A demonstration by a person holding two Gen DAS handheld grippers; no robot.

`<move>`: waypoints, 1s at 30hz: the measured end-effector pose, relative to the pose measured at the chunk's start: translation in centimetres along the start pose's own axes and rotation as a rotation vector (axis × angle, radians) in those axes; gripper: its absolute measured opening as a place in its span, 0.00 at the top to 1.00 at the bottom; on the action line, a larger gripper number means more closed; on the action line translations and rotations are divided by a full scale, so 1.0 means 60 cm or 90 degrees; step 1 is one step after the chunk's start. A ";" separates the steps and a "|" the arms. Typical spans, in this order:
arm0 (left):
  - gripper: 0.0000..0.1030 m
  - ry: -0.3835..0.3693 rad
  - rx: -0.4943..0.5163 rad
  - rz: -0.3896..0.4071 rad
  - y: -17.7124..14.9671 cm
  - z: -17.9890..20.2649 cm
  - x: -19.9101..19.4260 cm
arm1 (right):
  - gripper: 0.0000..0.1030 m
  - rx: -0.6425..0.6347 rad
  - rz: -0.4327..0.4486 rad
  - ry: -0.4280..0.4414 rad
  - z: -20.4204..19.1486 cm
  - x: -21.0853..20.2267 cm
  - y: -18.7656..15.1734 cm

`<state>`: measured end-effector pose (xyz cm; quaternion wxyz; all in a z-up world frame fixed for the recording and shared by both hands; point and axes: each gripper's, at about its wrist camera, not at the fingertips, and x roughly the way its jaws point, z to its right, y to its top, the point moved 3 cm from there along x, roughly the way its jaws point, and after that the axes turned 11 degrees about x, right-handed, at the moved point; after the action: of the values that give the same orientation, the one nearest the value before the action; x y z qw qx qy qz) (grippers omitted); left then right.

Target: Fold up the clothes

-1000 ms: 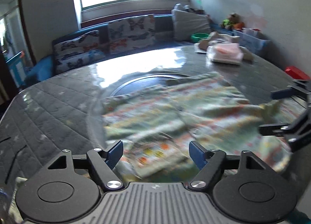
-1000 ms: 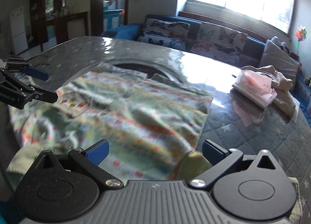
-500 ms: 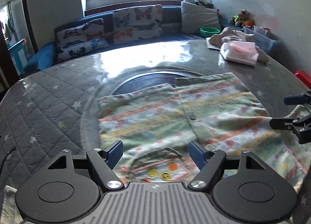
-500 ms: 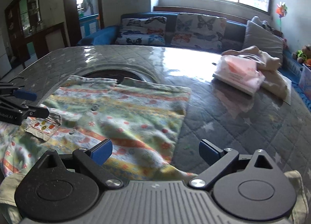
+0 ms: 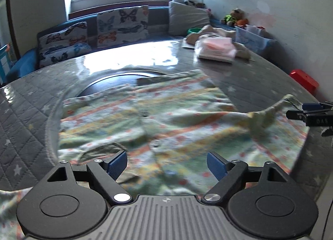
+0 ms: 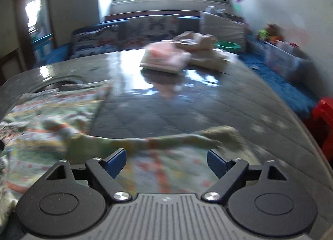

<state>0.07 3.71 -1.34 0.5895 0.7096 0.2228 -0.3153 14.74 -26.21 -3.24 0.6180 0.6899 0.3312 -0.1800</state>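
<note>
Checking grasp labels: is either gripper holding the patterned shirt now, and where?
Neither. Left gripper and right gripper stand open above the patterned shirt, pads clear.

A grey quilted table (image 5: 27, 119) with a glossy cover carries a striped, patterned shirt (image 5: 158, 119) spread flat near its front, and a pile of folded clothes (image 5: 216, 49) at its far right edge.

Soft printed cloth shirt (image 5: 158, 119) lies on a glossy, quilted table cover (image 5: 27, 119).
</note>
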 end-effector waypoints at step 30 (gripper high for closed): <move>0.13 -0.056 0.080 -0.027 0.021 0.133 0.025 | 0.79 0.121 0.012 -0.044 0.144 0.001 -0.014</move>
<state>0.53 -4.41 -2.37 0.5464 0.7256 0.1913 -0.3720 15.62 -34.57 -5.38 0.5628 0.7418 0.2843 -0.2285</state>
